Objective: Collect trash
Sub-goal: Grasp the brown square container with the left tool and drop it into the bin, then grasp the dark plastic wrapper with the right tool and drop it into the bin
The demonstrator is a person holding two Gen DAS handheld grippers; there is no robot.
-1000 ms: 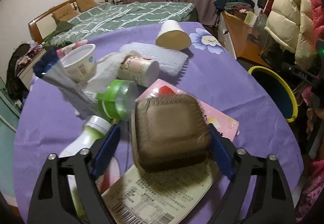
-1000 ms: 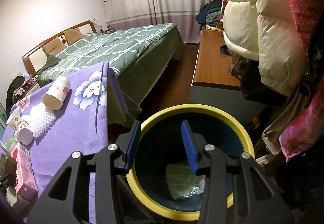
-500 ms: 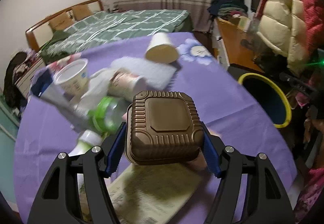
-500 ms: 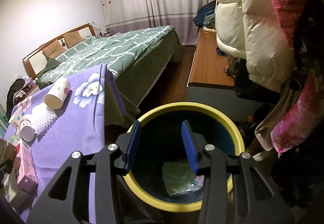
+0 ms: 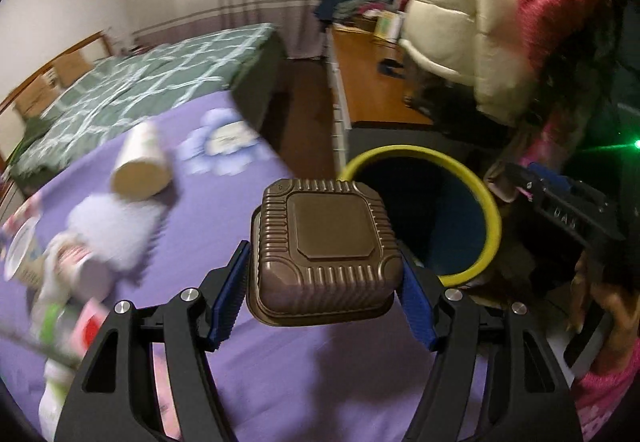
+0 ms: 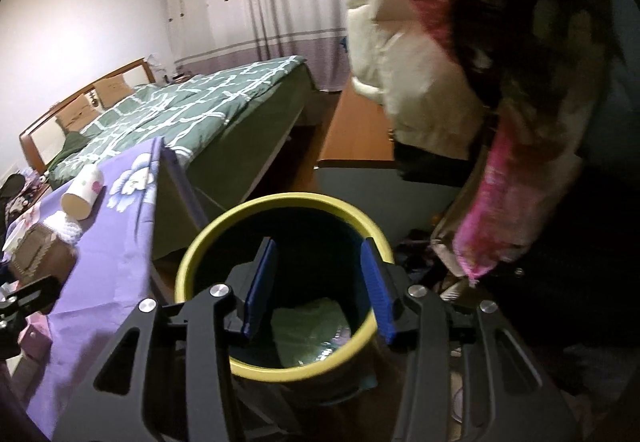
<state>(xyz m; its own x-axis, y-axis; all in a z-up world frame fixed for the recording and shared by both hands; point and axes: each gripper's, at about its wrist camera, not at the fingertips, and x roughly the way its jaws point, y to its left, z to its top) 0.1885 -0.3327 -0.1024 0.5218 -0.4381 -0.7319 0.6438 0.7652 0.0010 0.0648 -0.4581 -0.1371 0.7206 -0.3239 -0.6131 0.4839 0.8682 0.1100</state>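
Observation:
My left gripper (image 5: 322,278) is shut on a brown ribbed plastic food box (image 5: 324,246) and holds it in the air above the purple table's right part, just left of the yellow-rimmed dark bin (image 5: 490,210). The box also shows in the right wrist view (image 6: 38,254) at far left. My right gripper (image 6: 318,282) is open and empty, hovering over the bin (image 6: 200,250), which holds a greenish plastic wrapper (image 6: 316,334). A paper cup (image 5: 138,162) lies on its side on the table.
The purple tablecloth (image 5: 224,234) carries a white foam net (image 5: 112,230), yogurt cups (image 5: 18,258) and a green-capped bottle (image 5: 52,322) at left, blurred. A green bed (image 6: 200,106), a wooden desk (image 5: 368,82) and hanging puffy jackets (image 5: 460,22) surround the bin.
My left gripper has lifted the brown box off the table and swung it right toward the bin. My right gripper has stayed open over the bin, shifting slightly.

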